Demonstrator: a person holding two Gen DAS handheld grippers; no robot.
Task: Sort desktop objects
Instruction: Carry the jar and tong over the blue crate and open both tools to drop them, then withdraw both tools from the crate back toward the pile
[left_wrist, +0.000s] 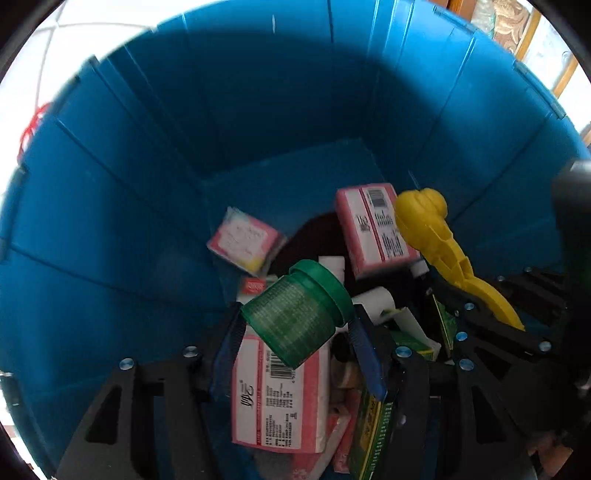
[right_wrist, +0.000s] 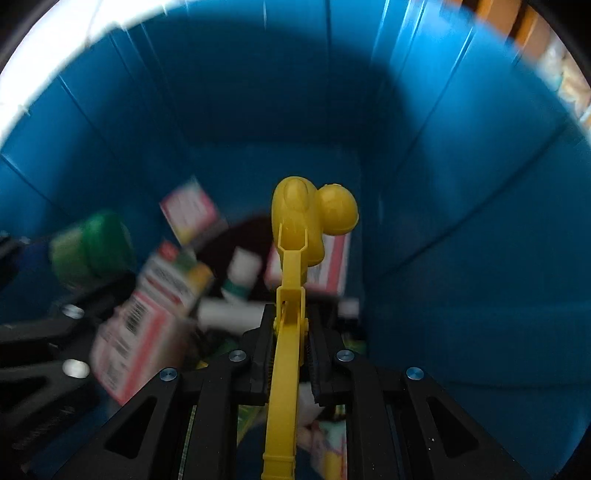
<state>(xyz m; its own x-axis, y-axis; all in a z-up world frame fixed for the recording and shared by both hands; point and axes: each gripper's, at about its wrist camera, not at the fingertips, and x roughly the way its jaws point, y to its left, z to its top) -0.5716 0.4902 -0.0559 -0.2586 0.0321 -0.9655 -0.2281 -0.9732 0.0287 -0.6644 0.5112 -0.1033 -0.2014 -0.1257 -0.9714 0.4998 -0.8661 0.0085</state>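
Both claws hang inside a deep blue plastic bin (left_wrist: 110, 221) that fills nearly every part of both views, its floor crowded with pink-and-white cartons (left_wrist: 280, 398), a green carton (left_wrist: 369, 435) and white tubes (left_wrist: 376, 301) at lower centre.

The main risk appears to be a tangle: the two claws sit close together over the pile, and releasing both loads at once could knock one claw against the other or wedge the long yellow tool across the cartons. The jar, held tilted and by its sides only, could also slip and roll out of reach if the pads ease unevenly.

The right claw (right_wrist: 290, 354) points down into the bin from bottom centre of its view, clamped on the handle of a yellow snowball-maker tong (right_wrist: 295, 236), whose moulded head reaches up to mid-frame above a pink carton.

The left claw (left_wrist: 295, 343) enters from the bottom edge of its view, its blue-padded fingers (left_wrist: 364, 354) pinching a green screw-top jar (left_wrist: 299, 314), tipped with the lid toward the upper right, just above a barcode-marked carton.
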